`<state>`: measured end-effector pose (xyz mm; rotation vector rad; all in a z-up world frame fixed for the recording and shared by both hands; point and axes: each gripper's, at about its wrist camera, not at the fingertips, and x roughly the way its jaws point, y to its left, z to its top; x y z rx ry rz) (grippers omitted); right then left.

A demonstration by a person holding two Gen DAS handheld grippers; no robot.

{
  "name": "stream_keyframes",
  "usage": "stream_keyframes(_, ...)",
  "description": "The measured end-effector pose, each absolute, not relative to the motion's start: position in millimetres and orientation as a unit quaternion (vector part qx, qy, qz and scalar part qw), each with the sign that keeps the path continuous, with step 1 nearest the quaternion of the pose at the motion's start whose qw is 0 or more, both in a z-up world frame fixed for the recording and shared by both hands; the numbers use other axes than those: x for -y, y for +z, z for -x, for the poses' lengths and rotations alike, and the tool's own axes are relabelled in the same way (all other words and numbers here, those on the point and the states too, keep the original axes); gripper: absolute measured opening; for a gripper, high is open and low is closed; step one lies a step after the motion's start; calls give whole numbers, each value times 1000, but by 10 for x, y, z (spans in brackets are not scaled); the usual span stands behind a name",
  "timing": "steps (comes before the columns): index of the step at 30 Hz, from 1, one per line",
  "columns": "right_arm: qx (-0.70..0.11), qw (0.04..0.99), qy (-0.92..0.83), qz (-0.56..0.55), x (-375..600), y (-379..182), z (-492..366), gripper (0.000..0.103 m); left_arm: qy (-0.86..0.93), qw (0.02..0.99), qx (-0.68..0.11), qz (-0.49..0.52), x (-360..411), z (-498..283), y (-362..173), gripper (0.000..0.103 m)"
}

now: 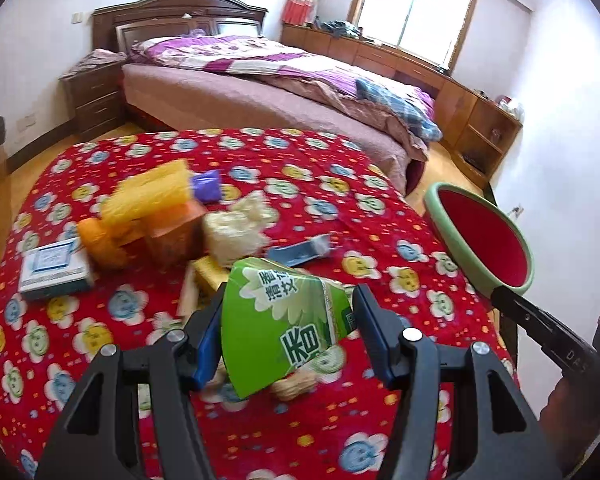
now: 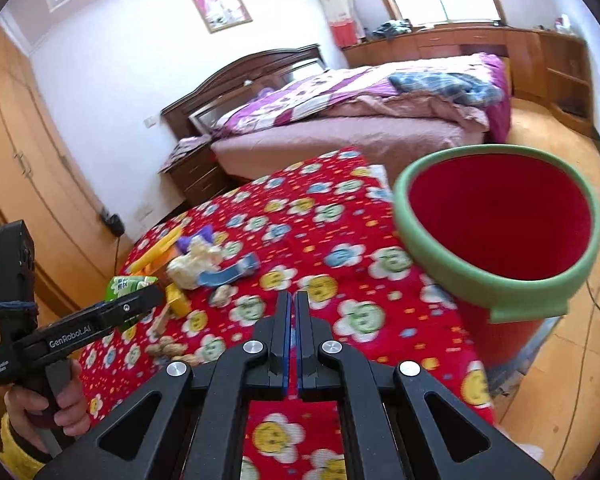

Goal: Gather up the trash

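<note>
On the left of the red flower-print tablecloth (image 1: 260, 432) lies a flat white and blue box (image 1: 54, 270), its long side running roughly left to right. Just right of it sits a blurred heap: an orange rounded lump (image 1: 100, 246), a yellow ribbed wrapper (image 1: 152, 194) on an orange carton (image 1: 176, 236), a small purple packet (image 1: 207, 186) behind, and a pale crumpled bag (image 1: 240, 226). A blue flattened wrapper (image 1: 300, 250) lies to the right of the bag, its long axis pointing right and slightly away.

Nearer the camera, the left gripper (image 1: 286, 332) holds a crushed green drink carton with white lettering (image 1: 276, 320) between its blue-padded fingers (image 1: 206, 344), which stand moderately wide and press on the carton's two sides. The carton is lifted above the cloth, tilted, its long axis running from low near the camera up and away, the folded top leaning right. Walnuts (image 1: 296, 384) lie on the cloth beneath it.

At the right edge of the table a red bin with a green rim (image 2: 500, 216) is tipped, its mouth facing towards the table. In the left wrist view the right gripper's fingers grip the bin's rim; in the right wrist view the right gripper (image 2: 293, 312) shows its pads nearly together, and what lies between them cannot be told there
</note>
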<state>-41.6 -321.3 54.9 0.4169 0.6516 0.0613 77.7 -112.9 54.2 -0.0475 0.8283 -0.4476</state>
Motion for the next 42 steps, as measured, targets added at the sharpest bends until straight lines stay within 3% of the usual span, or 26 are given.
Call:
stream_keyframes(15,-312,916,-40,-247,3989,408,533,1,-291,871,-397,-3,2041,-896,599,60)
stream_keyframes(28,-329,913,-17,-238,3780,388,457,6,-239,890,-389,8,1621,-875,614,60)
stream_keyframes(35,-347,910,12,-228,3518,393,346,30,-186,902,-390,31,1159,-931,592,60)
stream_keyframes(38,-353,909,23,-219,3386,399,287,34,-166,905,-390,37,988,-964,572,60)
stream_keyframes(41,-360,908,31,-211,3257,397,211,50,-142,910,-388,37,837,-983,549,60)
stream_keyframes(42,-363,907,34,-209,3227,395,187,51,-135,911,-388,38,784,-989,536,60)
